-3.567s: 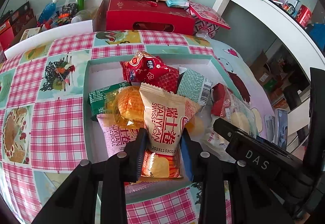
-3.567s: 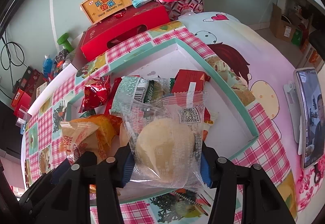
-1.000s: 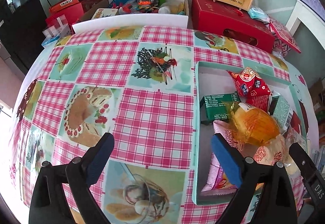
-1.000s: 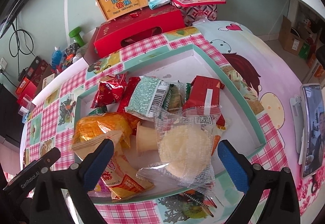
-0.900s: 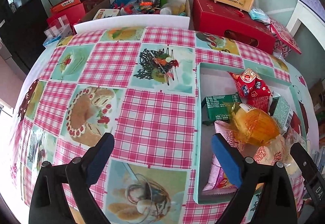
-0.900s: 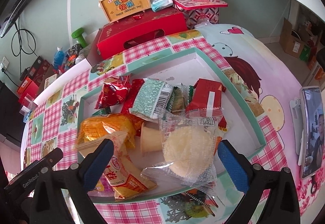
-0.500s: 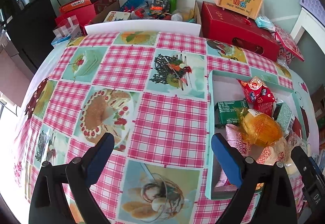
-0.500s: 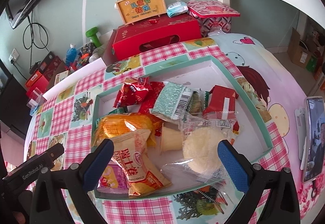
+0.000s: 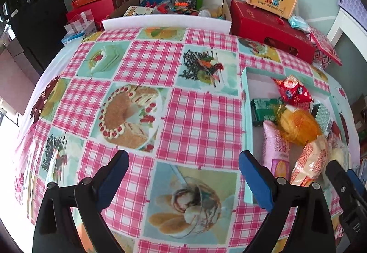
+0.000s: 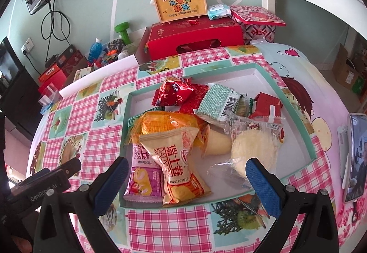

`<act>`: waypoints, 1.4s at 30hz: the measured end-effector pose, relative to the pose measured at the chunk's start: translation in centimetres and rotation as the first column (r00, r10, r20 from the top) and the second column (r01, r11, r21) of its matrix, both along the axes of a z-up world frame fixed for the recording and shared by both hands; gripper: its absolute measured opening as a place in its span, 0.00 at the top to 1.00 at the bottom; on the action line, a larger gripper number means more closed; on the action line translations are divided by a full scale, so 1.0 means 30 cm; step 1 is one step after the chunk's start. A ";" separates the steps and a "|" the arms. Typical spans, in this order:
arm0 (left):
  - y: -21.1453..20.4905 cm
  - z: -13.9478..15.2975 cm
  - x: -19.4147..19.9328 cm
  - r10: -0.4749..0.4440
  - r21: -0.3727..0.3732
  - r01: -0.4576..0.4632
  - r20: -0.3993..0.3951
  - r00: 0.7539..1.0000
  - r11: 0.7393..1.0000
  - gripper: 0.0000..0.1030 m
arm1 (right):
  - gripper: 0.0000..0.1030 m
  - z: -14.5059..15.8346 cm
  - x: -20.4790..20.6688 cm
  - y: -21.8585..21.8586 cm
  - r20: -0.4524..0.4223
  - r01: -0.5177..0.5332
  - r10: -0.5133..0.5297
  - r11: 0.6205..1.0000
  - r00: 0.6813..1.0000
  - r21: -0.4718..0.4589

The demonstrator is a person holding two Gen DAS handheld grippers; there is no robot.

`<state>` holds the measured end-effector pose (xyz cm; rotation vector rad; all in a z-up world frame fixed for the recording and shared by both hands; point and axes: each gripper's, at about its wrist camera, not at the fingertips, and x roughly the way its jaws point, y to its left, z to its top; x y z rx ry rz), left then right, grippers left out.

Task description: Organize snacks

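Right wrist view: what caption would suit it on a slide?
Open right tool hovers empty over a teal-rimmed tray piled with wrapped snacks on a pink checked tablecloth.

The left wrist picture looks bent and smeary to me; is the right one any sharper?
Both views are fisheye, bulging the checked tablecloth. In the left wrist view the snacks at the right edge smear; in the right wrist view print on the Swiss roll packet reads crisply.
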<state>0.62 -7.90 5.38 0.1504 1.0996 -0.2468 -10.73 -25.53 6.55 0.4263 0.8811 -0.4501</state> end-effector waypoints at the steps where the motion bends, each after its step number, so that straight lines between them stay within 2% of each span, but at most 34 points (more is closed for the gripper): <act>1: 0.008 -0.006 -0.005 0.001 0.004 -0.001 -0.007 1.000 1.000 0.07 | 0.00 0.000 -0.004 0.004 -0.001 -0.001 0.001 1.000 1.000 -0.001; 15: 0.110 -0.047 -0.072 0.026 0.012 -0.026 -0.042 0.999 1.000 0.07 | 0.00 -0.047 -0.078 0.096 -0.039 -0.040 0.039 0.999 0.998 -0.020; 22: 0.133 -0.092 -0.112 0.020 0.018 -0.019 -0.087 0.996 1.000 0.07 | 0.00 -0.071 -0.088 0.121 -0.061 -0.060 0.059 0.998 0.996 -0.024; 42: 0.160 -0.114 -0.079 0.052 0.030 -0.049 -0.121 0.991 0.998 0.07 | 0.00 -0.123 -0.058 0.130 -0.129 -0.085 0.080 0.996 0.988 -0.033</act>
